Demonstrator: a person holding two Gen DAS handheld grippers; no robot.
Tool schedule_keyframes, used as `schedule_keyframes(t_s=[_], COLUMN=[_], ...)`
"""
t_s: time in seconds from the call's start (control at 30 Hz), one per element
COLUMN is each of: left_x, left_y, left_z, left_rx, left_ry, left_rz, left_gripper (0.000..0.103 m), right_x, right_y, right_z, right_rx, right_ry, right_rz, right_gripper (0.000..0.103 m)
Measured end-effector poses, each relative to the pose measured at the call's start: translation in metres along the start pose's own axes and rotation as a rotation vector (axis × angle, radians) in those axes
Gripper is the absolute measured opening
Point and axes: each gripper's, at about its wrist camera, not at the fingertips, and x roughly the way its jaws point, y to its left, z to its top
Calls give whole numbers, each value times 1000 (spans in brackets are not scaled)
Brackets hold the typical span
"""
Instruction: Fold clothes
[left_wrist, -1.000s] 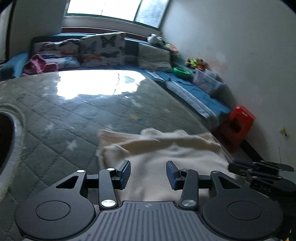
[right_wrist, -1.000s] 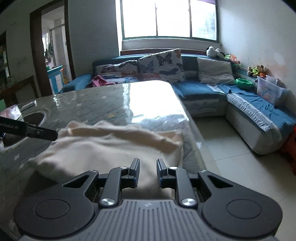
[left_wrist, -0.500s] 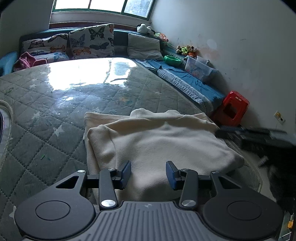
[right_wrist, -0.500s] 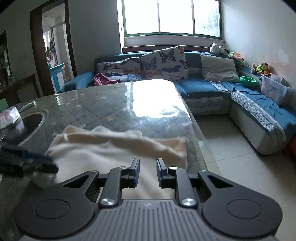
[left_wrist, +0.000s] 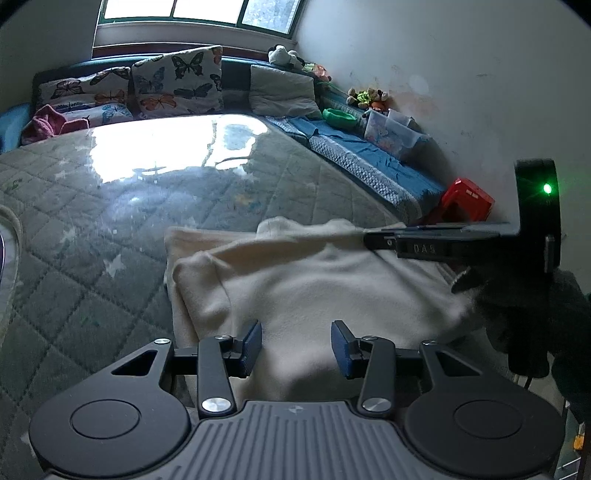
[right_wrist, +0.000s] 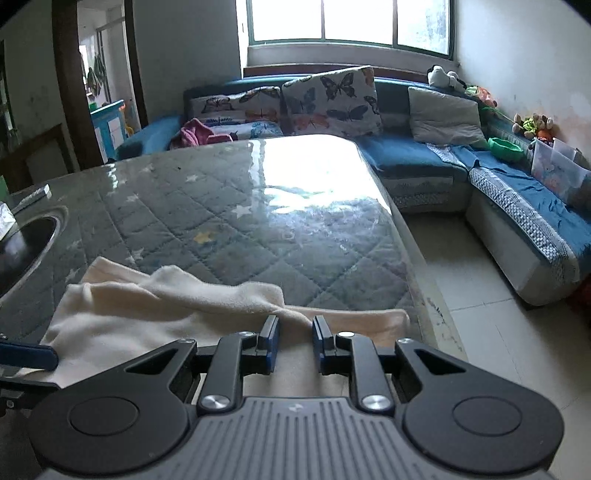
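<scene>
Right now the cream garment (left_wrist: 317, 273) lies folded at the near corner of the glass-topped worktop (left_wrist: 110, 206), with both grippers over it.

Left gripper (left_wrist: 295, 343) hangs above the garment's near part, its jaws standing apart with only cloth below them and nothing pinched between. Right gripper (right_wrist: 294, 341) is over the cloth's near right edge, by the worktop's corner; its blue pads sit close together yet a gap shows, and I cannot tell whether any fabric is caught in it. From the left side, that right gripper (left_wrist: 384, 242) reaches in across the far right rim of the cloth, a gloved hand (left_wrist: 524, 295) behind it. A steel bowl (right_wrist: 22, 243) sits well apart on the left, and a blue sofa (right_wrist: 406, 147) runs behind.
</scene>
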Motion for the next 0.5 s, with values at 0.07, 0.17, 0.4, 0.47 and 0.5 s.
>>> schedule_keyframes(t_s=[0.07, 0.17, 0.4, 0.47, 0.5], left_x=[1, 10, 39, 47, 51], left_y=[1, 3, 3, 3, 4], left_z=[8, 22, 39, 42, 43], left_rx=[-4, -16, -8, -14, -15], left_ry=[-14, -27, -3, 5, 10], left_rz=[3, 17, 25, 27, 29], left_gripper=[44, 42, 34, 31, 31], right_x=[-4, -8, 1, 4, 5], right_y=[2, 5, 9, 10, 10], right_z=[1, 2, 6, 5, 5], right_rx=[-3, -8, -11, -15, -18], right_ry=[-13, -21, -14, -12, -11], right_rz=[5, 18, 29, 27, 25], right_gripper=[20, 23, 30, 32, 33])
